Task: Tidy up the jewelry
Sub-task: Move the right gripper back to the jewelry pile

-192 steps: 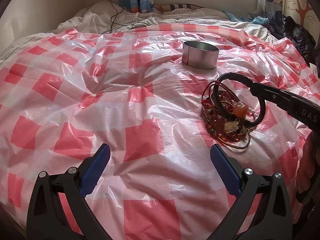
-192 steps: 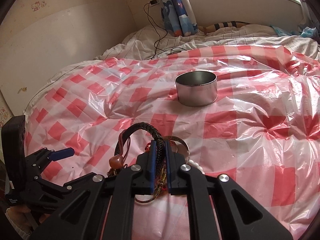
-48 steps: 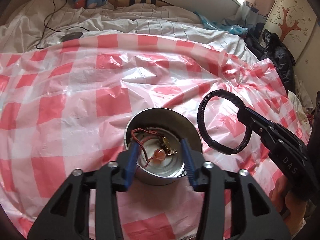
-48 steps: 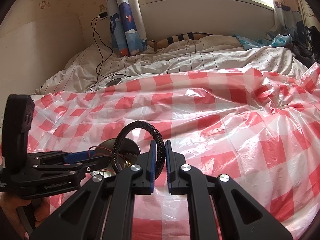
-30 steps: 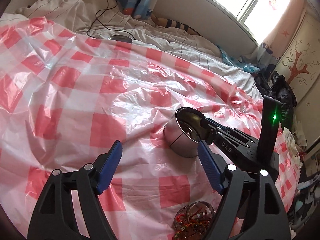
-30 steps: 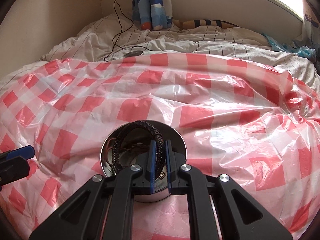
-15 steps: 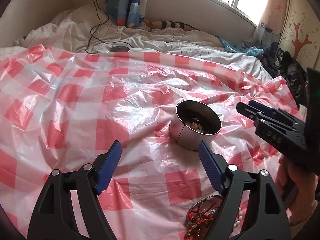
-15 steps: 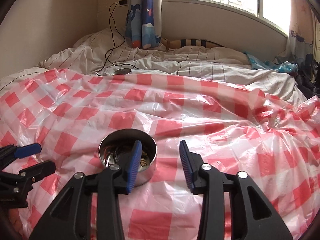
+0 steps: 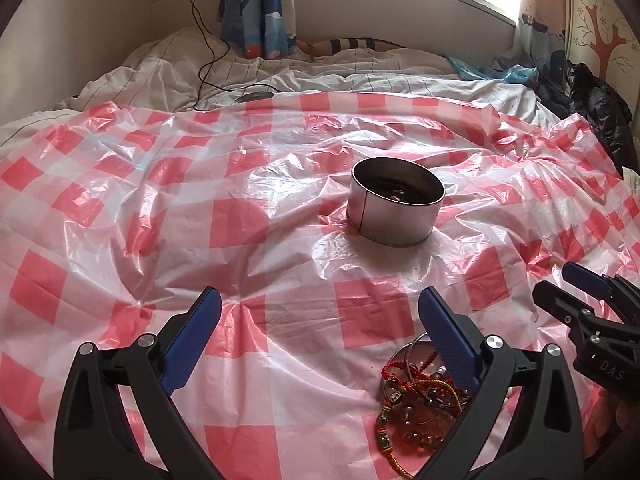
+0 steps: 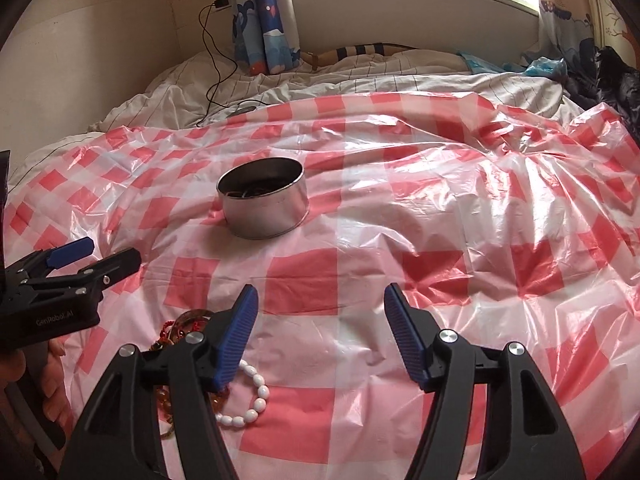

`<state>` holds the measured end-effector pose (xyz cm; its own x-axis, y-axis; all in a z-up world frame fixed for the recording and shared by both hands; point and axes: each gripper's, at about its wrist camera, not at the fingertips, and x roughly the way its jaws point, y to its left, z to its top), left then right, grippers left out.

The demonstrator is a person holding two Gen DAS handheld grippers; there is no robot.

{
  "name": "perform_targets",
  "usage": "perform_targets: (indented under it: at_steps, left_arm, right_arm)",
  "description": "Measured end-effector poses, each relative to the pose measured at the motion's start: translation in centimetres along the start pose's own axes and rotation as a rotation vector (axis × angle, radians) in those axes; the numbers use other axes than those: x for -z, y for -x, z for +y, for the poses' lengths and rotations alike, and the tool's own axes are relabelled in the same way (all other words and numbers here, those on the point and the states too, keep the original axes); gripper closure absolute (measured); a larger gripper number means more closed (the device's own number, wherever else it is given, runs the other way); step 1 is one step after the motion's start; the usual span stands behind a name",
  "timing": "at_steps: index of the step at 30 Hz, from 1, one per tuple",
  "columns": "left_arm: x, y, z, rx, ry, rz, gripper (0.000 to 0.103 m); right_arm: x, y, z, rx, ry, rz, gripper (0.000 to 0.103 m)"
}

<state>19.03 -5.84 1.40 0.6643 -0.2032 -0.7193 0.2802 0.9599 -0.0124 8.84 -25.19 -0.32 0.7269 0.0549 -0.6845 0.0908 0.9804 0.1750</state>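
- Right now the round metal tin point(image 9: 394, 210) sits upright on the red-and-white checked plastic sheet point(image 9: 240, 216), and it's our landmark; dark pieces lie inside it, too dim to name.
- Left gripper point(image 9: 318, 334) hangs on the near side of the tin, well apart from it, blue pads point(image 9: 192, 338) spread wide, nothing between them.
- Right gripper point(image 10: 318, 330) is also on the near side of the tin, jaws parted wide and carrying nothing; from the left wrist view it shows at the tin's near right point(image 9: 576, 292).
- Jewelry pile point(image 9: 416, 396) lies on the sheet nearer the cameras than the tin: red cord bracelets, amber beads, a thin metal bangle, all tangled together.
- White bead bracelet point(image 10: 252, 396) rests at the pile's edge, partly under the right gripper's left finger.
- Beyond the tin, a black charging cable point(image 10: 218, 60) trails across the striped white bedding point(image 10: 360, 76).
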Motion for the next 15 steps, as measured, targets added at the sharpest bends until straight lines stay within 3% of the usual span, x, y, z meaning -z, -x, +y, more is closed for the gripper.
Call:
perform_targets:
  at_steps: [15]
  left_arm:
    - [0.1,-0.4,-1.1,-0.031,-0.054,0.008,0.008]
  right_arm:
    - [0.8,-0.4,1.6,-0.069,0.083,0.024,0.039]
